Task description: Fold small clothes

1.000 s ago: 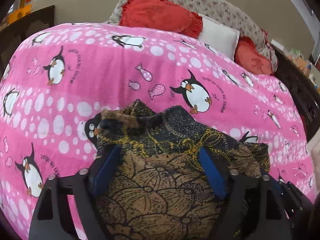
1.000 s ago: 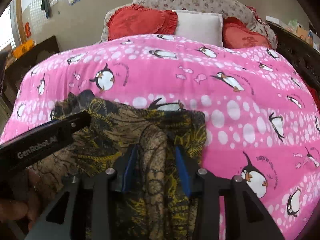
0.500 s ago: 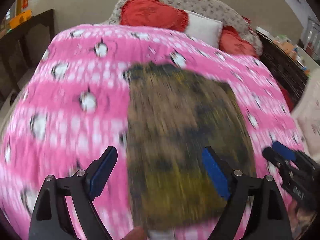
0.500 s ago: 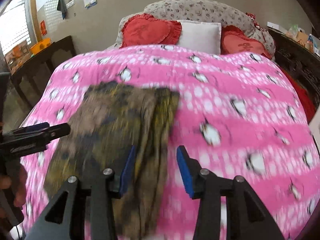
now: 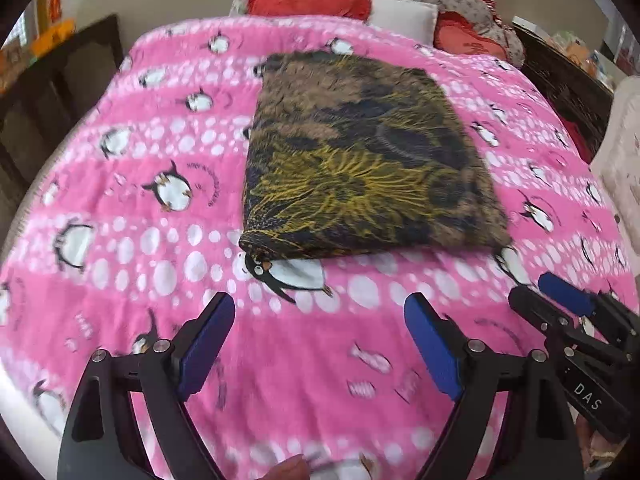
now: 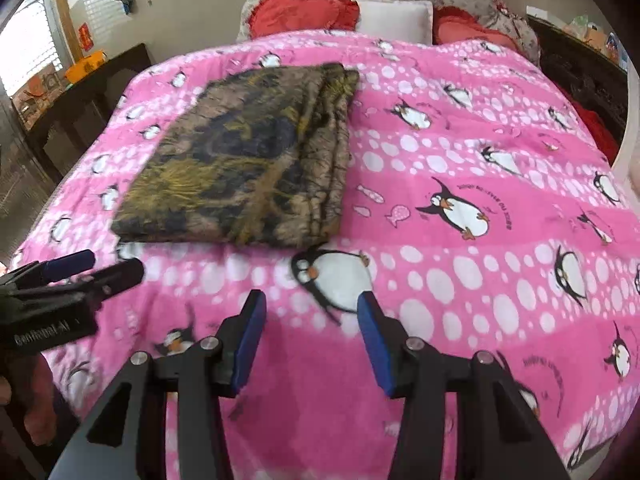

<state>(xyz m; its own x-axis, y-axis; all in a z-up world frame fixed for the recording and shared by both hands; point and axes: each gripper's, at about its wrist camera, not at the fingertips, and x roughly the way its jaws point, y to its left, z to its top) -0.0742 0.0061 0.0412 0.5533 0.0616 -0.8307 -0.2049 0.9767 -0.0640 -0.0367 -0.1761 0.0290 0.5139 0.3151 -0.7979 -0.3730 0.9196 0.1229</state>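
A dark brown, black and yellow patterned garment (image 5: 360, 160) lies folded into a flat rectangle on the pink penguin blanket (image 5: 140, 200); it also shows in the right wrist view (image 6: 248, 160). My left gripper (image 5: 320, 344) is open and empty, held back from the garment's near edge. My right gripper (image 6: 310, 340) is open and empty, also short of the garment. The right gripper shows at the right of the left wrist view (image 5: 560, 300). The left gripper shows at the left of the right wrist view (image 6: 88, 268).
Red and white pillows (image 6: 360, 16) lie at the head of the bed. Dark wooden furniture stands to the left (image 6: 80, 96) and to the right (image 6: 580, 72) of the bed. The blanket (image 6: 480, 200) covers the bed.
Both grippers let go of the garment and pulled back toward the bed's near edge. The garment now lies flat and folded, farther from both cameras.
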